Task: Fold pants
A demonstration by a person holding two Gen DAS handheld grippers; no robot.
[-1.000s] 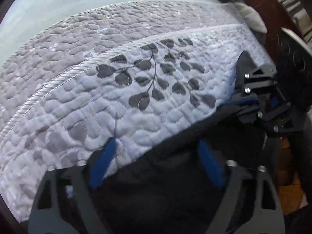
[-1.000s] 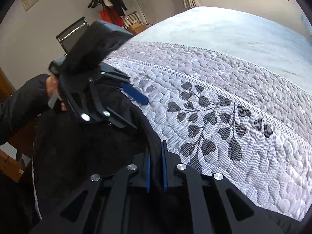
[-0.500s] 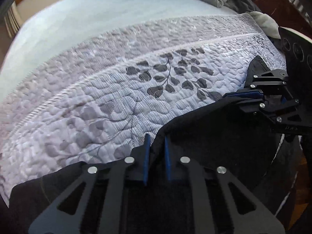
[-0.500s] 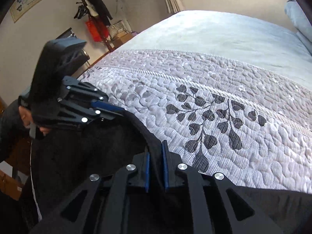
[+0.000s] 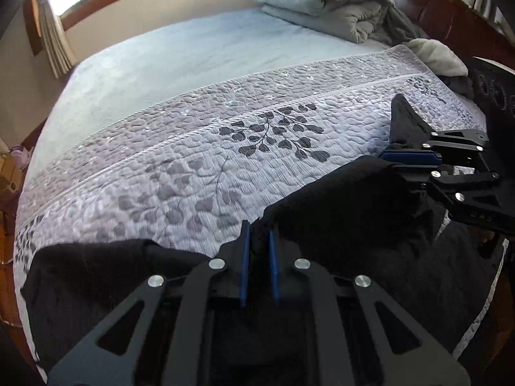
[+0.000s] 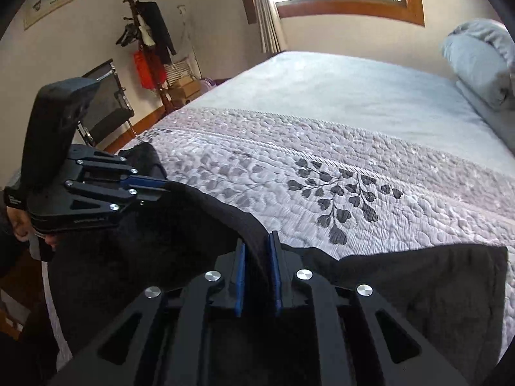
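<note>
**Both grippers clamped on black pants at the near edge of the bed**

1. Left wrist view, bottom centre: the left gripper (image 5: 257,244) has its jaws closed on a raised fold of the black pants (image 5: 338,212). The fabric spreads across the lower frame, reaching the lower left corner.
2. Same view, right side: the right gripper (image 5: 391,157) has its jaws closed on another part of the same edge, and the cloth hangs between the 2 grippers.
3. Right wrist view: the pants (image 6: 418,276) occupy the lower frame. The left gripper (image 6: 161,188) appears at middle left.
4. Beyond the pants lies a grey quilted cover (image 5: 180,160) with a dark leaf pattern (image 5: 276,135) at mid-frame.
5. Farther back, a pale blue sheet (image 5: 180,54) covers the bed.
6. Upper right of the left wrist view: folded bedding (image 5: 325,3).
7. Upper left of the right wrist view: a coat stand (image 6: 145,35) against the wall.
</note>
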